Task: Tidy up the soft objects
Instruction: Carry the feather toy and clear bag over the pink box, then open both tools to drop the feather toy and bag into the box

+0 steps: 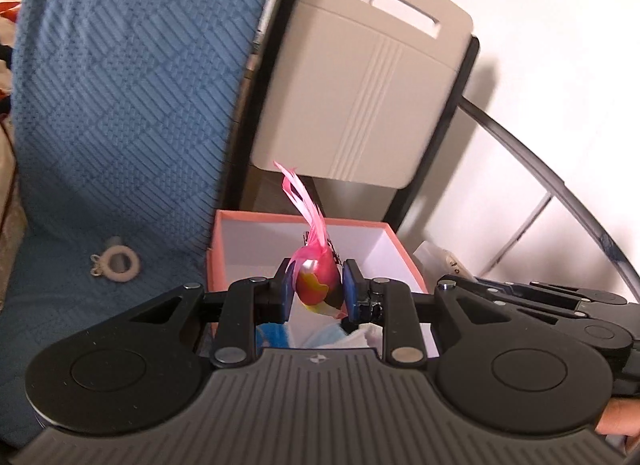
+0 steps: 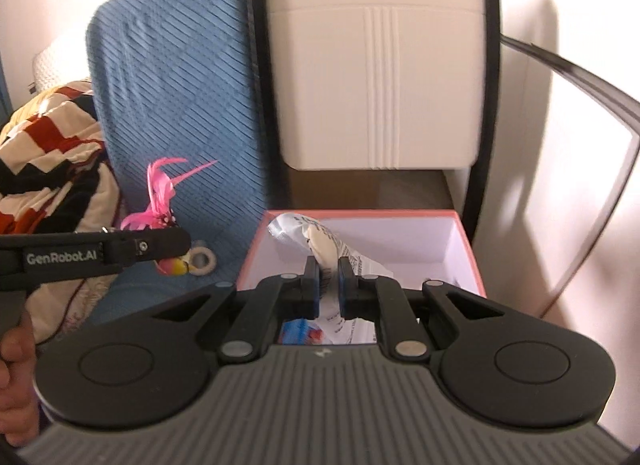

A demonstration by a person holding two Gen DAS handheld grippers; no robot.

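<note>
My left hand-held gripper is clenched on a small toy bird, its blue pads pressing the bird's red and yellow body from both sides. Long pink feathers rise from the top of the bird. In the left wrist view the bird sits in front of the open pink box; in the right wrist view the same left hand-held gripper and its bird appear to the left of the box, in front of the blue cushion.

My right hand-held gripper is clenched on a crumpled white plastic packet with printed text, holding it just above the box's open top. Its upper end bulges up past the fingertips. Further down inside the box lie some blue and white soft things, only partly visible.

A white ring rests on the blue cushion. A beige chair back with a slot handle stands behind the box. A red, white and black patterned blanket is heaped at the far left.
</note>
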